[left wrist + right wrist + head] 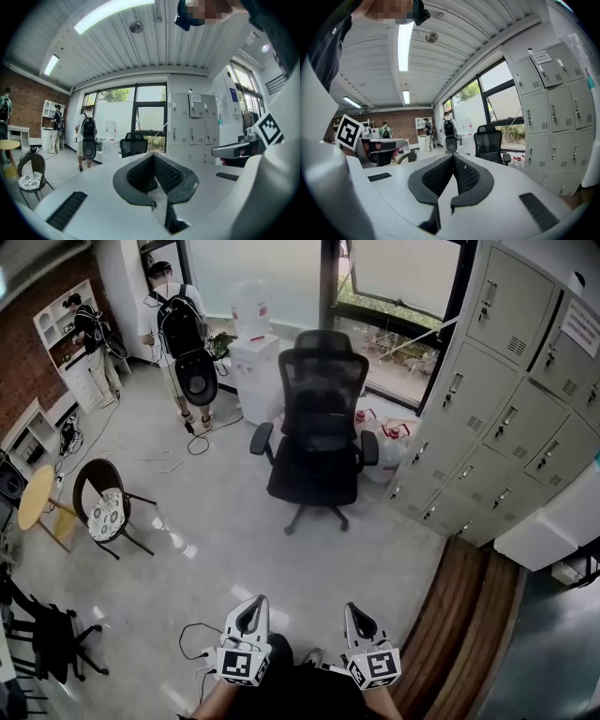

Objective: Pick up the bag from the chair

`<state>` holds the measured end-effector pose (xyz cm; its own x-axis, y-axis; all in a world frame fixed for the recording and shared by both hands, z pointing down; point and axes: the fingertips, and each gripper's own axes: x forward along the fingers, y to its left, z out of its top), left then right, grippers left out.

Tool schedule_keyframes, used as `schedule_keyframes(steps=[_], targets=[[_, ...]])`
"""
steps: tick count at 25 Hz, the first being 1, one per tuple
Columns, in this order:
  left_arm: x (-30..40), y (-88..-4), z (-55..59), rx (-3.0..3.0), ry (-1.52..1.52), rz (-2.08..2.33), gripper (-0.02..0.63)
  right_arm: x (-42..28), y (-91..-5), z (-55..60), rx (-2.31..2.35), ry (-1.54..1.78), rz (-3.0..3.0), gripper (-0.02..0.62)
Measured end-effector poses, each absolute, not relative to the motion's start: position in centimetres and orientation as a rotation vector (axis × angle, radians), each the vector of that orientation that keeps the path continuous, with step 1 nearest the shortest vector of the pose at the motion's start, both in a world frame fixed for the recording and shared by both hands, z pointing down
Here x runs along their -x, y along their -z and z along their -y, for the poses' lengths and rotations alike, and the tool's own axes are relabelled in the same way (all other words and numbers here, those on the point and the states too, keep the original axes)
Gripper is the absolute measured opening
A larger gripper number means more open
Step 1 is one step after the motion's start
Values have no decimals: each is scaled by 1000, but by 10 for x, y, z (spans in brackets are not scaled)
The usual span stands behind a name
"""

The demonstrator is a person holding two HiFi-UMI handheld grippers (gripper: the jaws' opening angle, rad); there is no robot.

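A black mesh office chair (319,432) stands in the middle of the room, facing me; its seat is dark and I cannot make out a bag on it. The chair is small in the left gripper view (133,145) and in the right gripper view (490,145). My left gripper (249,604) and right gripper (354,610) are held low and close to my body, side by side, far short of the chair. The left gripper (153,154) and the right gripper (453,156) both have jaws meeting at the tip, shut, with nothing between them.
Grey lockers (506,399) line the right wall, with white plastic bags (389,442) on the floor at their foot. A small round chair with a patterned cushion (106,512) and a yellow table (36,495) stand left. A person with a backpack (178,324) stands at the back. A wooden step (469,634) lies right.
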<state>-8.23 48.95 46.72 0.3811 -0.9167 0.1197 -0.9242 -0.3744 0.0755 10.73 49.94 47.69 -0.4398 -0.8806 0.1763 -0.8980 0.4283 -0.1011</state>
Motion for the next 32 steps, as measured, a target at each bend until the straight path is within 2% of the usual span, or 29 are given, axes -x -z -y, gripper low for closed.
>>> schedule_keyframes(steps=[8, 19, 32], targets=[[80, -488, -445, -2446, -95, 1693, -2, -102, -495, -454, -1556, -308, 2571, 0], [94, -497, -276, -2476, -64, 1573, -2, -82, -488, -298, -1592, -271, 2510, 0], [64, -507, -129, -2474, -93, 1500, -2, -100, -506, -152, -1574, -332, 2456, 0]])
